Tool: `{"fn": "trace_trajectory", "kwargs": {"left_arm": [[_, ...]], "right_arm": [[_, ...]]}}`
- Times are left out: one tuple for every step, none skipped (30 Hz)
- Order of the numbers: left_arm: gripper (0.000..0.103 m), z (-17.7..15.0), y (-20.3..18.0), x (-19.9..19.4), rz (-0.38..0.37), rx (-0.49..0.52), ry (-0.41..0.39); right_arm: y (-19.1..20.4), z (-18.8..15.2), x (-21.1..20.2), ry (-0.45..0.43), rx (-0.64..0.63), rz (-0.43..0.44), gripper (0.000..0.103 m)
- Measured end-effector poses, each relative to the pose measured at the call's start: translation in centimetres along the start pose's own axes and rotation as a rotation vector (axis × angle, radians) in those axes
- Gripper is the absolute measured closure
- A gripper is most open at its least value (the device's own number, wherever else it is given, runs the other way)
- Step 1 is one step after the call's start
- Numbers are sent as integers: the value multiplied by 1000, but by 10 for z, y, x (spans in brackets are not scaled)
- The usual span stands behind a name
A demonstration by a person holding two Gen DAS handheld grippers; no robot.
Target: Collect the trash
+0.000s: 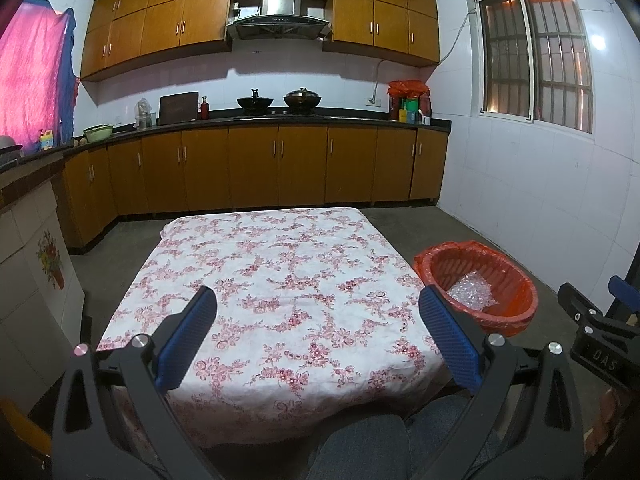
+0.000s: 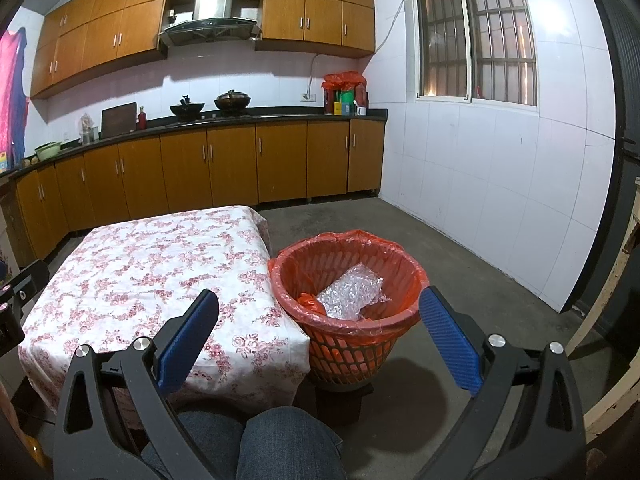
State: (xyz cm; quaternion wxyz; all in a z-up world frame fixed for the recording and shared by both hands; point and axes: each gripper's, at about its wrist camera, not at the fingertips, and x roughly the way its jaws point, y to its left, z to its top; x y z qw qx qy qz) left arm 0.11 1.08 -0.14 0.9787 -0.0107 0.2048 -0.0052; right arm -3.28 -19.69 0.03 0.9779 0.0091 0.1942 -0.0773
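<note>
Cabinets: flat orange-brown wood doors with slim metal handles, under a dark, glossy counter.
Table: square top draped in a white cloth printed with red-pink flowers, the cloth hanging over the edges.
Basket: round orange plastic with lattice walls, lined with a thin, shiny orange bag, on the concrete floor just beside the table's right edge.
Trash: a crinkled sheet of clear bubble wrap lying inside the basket.
Left gripper: black frame, ribbed blue pads, fingers spread wide over the table, holding nothing.
Right gripper: same build, fingers wide apart and empty, in front of the basket.
Knees: blue denim at the bottom edge.
</note>
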Motion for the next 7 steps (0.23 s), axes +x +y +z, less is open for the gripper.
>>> {"fn": "trace_trajectory", "kwargs": {"left_arm": [[4, 0, 0, 0, 0, 1, 1], [4, 1, 0, 1, -1, 2, 2], [4, 0, 0, 0, -2, 3, 3], [4, 1, 0, 1, -2, 4, 4], [4, 1, -1, 1, -3, 6, 4], [4, 1, -1, 1, -4, 6, 5], [4, 0, -1, 0, -5, 7, 5]], "right_arm": [[0, 1, 1, -1, 0, 0, 3], [0, 0, 1, -1, 0, 0, 3], [0, 1, 1, 0, 0, 0, 3], [0, 1, 2, 0, 0, 1, 3], [0, 1, 1, 0, 0, 1, 3], [0, 0, 0, 1, 0, 1, 3], [-1, 0, 0, 1, 0, 1, 3]]}}
